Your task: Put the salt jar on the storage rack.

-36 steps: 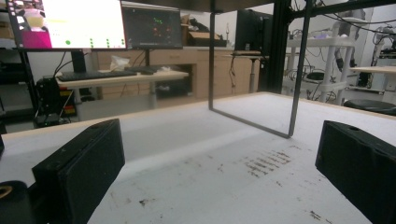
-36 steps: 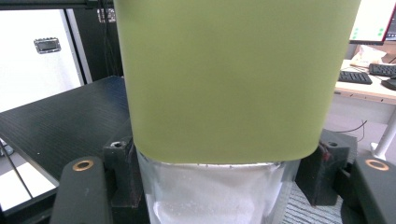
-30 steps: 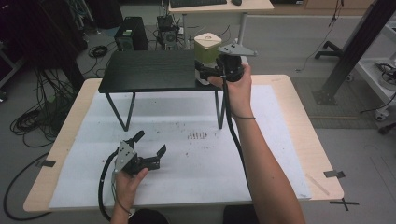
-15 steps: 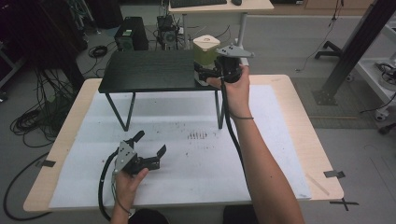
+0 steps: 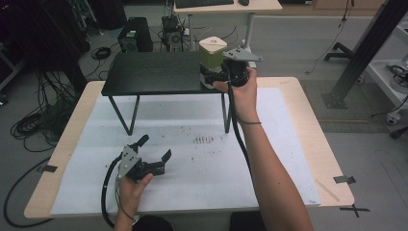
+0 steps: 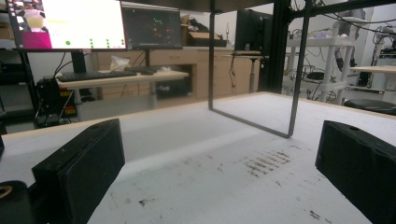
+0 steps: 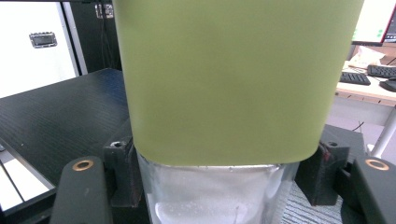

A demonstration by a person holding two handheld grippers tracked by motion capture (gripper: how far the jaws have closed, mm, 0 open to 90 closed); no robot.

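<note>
A jar [image 5: 213,55] with an olive-green upper part and a clear base holding something white stands on the right end of a black raised shelf [image 5: 154,72]. My right gripper [image 5: 210,79] is shut on its clear base. In the right gripper view the jar [image 7: 238,79] stands very close, with a black finger [image 7: 122,172] pressed against each side of it. My left gripper [image 5: 155,147] rests low over the white mat [image 5: 192,192] at the front left. It is open, and in the left gripper view its jaws [image 6: 219,172] stand wide apart with nothing between them.
The shelf stands on thin black legs [image 6: 296,70] over the back of the mat. A patch of dark marks [image 5: 204,140] lies mid-mat. A desk with monitors [image 6: 84,23] and a keyboard stands beyond the table. Cables and computer cases sit on the floor behind.
</note>
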